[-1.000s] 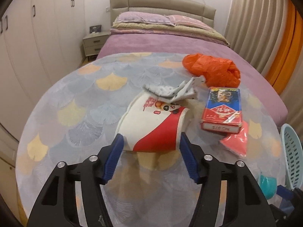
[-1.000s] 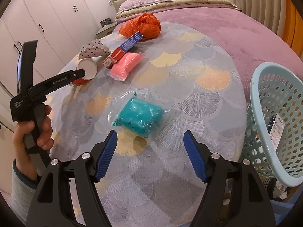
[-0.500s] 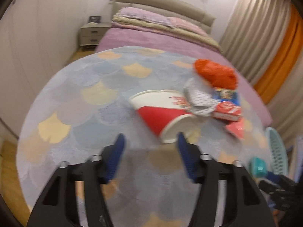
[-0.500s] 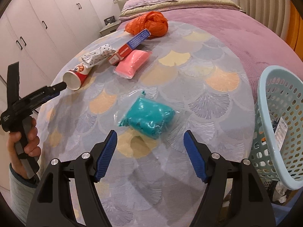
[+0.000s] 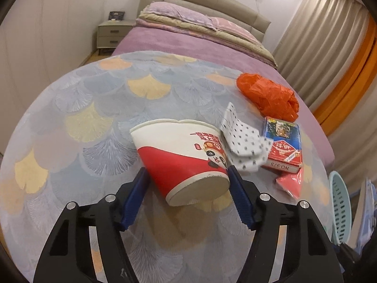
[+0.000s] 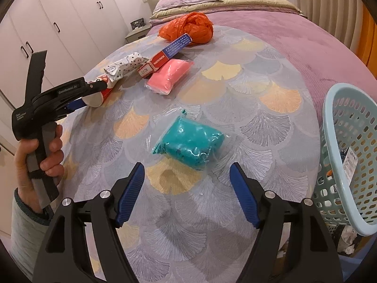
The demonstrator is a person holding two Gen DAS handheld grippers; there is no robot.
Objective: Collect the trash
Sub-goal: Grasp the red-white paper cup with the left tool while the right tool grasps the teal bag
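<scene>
Trash lay on the round table (image 5: 70, 108). A paper cup (image 5: 181, 160) on its side was framed by the left gripper (image 5: 188, 188), wide open. The right gripper (image 6: 187, 189) was open too. The cup should be squeezed softly.

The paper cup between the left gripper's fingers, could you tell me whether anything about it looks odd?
Yes: the paper cup lies on its side on the table, base toward the left gripper, and its rim looks squashed out of round. A dotted crumpled paper rests against it.
</scene>
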